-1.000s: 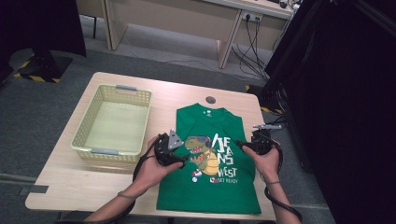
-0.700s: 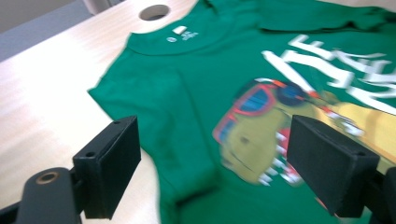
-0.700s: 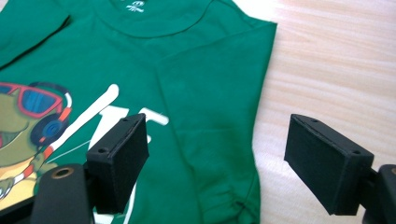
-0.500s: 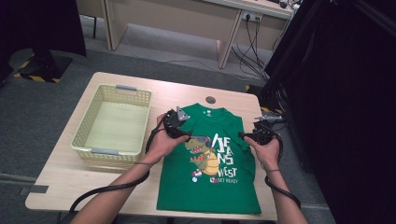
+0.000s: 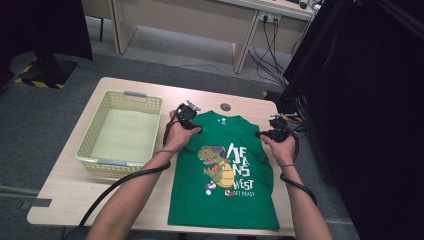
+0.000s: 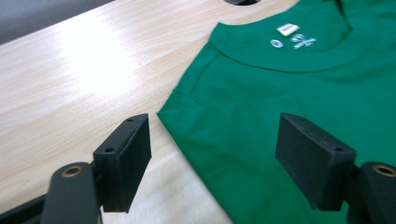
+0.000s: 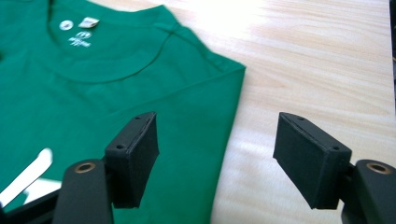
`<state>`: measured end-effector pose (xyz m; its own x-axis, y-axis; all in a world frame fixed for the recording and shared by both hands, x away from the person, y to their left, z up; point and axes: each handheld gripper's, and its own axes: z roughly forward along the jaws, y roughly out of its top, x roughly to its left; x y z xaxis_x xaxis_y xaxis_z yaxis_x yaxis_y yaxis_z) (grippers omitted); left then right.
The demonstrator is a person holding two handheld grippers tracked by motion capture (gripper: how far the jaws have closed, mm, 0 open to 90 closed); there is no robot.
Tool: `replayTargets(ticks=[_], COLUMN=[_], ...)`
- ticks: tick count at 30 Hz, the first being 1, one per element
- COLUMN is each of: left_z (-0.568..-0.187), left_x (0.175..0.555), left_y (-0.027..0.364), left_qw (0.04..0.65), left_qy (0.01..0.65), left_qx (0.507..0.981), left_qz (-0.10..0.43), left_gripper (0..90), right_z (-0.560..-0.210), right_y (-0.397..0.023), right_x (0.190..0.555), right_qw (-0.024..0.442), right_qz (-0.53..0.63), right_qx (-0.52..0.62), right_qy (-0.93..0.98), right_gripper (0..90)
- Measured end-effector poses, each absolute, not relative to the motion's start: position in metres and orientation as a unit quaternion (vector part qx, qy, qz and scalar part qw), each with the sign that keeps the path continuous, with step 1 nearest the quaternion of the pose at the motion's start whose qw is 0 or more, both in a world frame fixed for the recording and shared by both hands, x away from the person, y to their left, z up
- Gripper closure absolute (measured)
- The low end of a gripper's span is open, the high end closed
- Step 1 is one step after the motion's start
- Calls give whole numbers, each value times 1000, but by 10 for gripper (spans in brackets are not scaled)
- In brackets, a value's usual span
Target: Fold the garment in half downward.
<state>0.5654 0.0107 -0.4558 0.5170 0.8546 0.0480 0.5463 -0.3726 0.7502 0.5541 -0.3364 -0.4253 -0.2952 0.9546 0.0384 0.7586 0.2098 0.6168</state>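
Looking from left to right across my pale wooden worktop, I first see the pale yellow-green plastic lattice basket with grey handle strips, standing near the left edge. Just beside its right wall is my left claw, held in my left hand at the upper left corner of the green cotton T-shirt. That shirt lies flat, print up, on the right half of the worktop, neckline toward the far edge, with a cartoon dinosaur and white lettering on its chest.

In the left gripper view, my left claw stands spread, its 2 black pads having just been closing; one pad hangs over bare wood, the other over green cloth, and the shirt's shoulder edge runs between them. The pads do not press on the fabric yet.

A small dark round hole in the worktop sits just beyond the collar.

Further right, my right claw, in my right hand, is at the shirt's upper right corner. In the right gripper view, this claw is also spread and has just been closing; the left pad is above the green sleeve edge, the right pad above bare wood. Nothing is pinched there either.
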Motion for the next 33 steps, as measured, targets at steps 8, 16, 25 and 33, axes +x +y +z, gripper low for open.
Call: replayTargets(ticks=[8, 16, 25, 33], left_z=[-470, -475, -477, -478], left_x=[583, 591, 598, 599], left_y=[11, 13, 10, 11], left_qw=[353, 357, 364, 377], left_qy=[449, 453, 455, 446], left_qx=[793, 791, 789, 790], left_qz=[210, 204, 192, 189], left_gripper=[267, 278, 299, 392], right_z=[-436, -453, -457, -457], right_y=[-341, -343, -342, -337], right_x=[576, 588, 593, 595], right_qw=[168, 163, 166, 174], right_qz=[276, 272, 272, 273], right_qx=[584, 592, 588, 574], right_qy=[744, 741, 744, 752], right_gripper=[364, 377, 383, 504])
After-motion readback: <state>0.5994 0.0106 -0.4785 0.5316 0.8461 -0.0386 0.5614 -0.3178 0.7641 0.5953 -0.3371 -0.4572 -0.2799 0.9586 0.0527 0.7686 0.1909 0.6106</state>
